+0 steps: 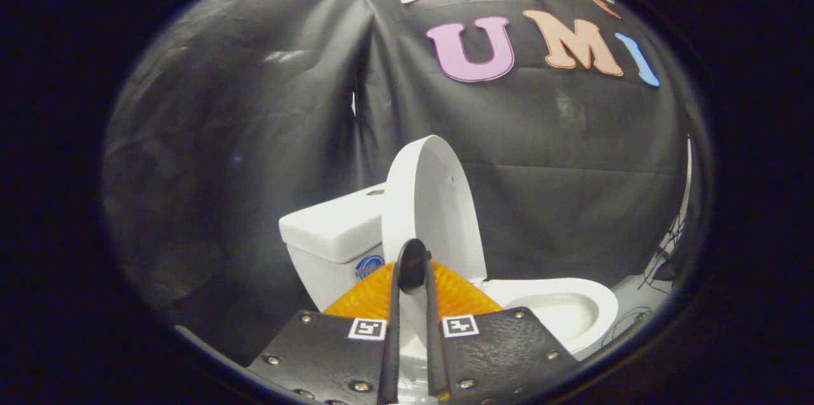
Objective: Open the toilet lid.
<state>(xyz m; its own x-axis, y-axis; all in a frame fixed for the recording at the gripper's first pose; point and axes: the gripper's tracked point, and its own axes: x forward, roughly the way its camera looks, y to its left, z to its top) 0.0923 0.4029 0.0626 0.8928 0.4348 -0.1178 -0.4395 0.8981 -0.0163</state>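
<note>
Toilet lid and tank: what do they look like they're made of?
The toilet lid, raised just beyond the nearly closed hand-held gripper, looks like smooth white plastic: thin, evenly matte. The tank looks like glazed ceramic, thick-walled with soft highlights. Neither is certain.

A pale floor (636, 294) is seen at the foot of the black cloth wall. A white toilet (566, 313) is stood directly on it, beyond the fingers. Dark cables (658, 265) are laid in a loose tangle on the floor beside the bowl, close to the wall. The base of the toilet, where it meets the floor, is hidden behind the fingers.
</note>
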